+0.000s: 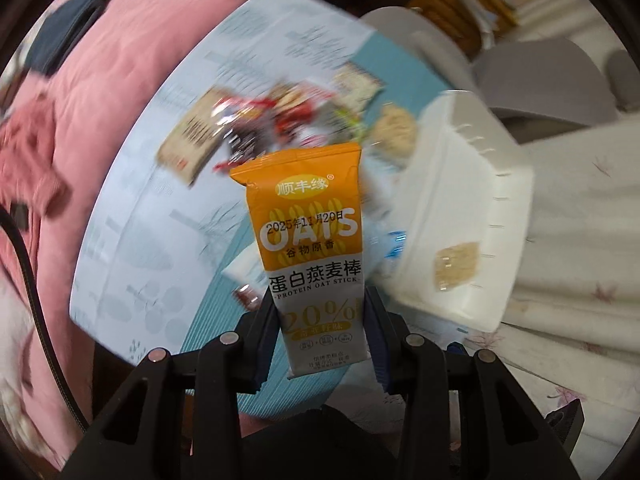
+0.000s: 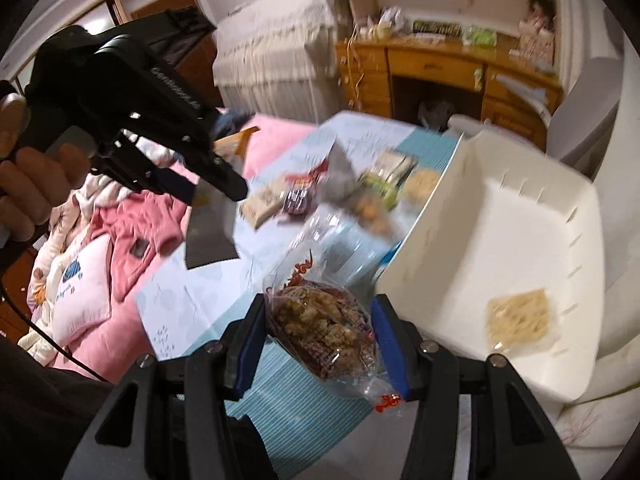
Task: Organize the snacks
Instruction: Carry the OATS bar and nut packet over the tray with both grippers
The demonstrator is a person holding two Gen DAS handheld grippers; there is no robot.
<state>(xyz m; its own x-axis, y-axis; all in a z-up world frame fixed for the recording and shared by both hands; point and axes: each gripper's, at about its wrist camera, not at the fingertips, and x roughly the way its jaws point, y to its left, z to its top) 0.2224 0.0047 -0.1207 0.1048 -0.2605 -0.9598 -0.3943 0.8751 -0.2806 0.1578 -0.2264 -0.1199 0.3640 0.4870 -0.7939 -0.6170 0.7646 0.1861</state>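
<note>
My left gripper point(image 1: 320, 312) is shut on an orange and white oat stick packet point(image 1: 310, 240), held upright in the air; the gripper also shows at the left of the right wrist view point(image 2: 216, 184). My right gripper point(image 2: 318, 328) is shut on a clear bag of brown crispy snack point(image 2: 324, 328). A white bin point(image 1: 472, 216) stands to the right with one pale snack packet point(image 1: 456, 266) inside; in the right wrist view the bin point(image 2: 520, 216) holds the same packet point(image 2: 520, 318). A blurred pile of snacks point(image 1: 280, 120) lies on the light blue board behind.
The light blue board point(image 1: 160, 200) rests on a bed with pink bedding point(image 1: 100, 100). A wooden desk point(image 2: 440, 68) and shelves stand at the back of the room. White floral cloth point(image 1: 560, 340) lies under and right of the bin.
</note>
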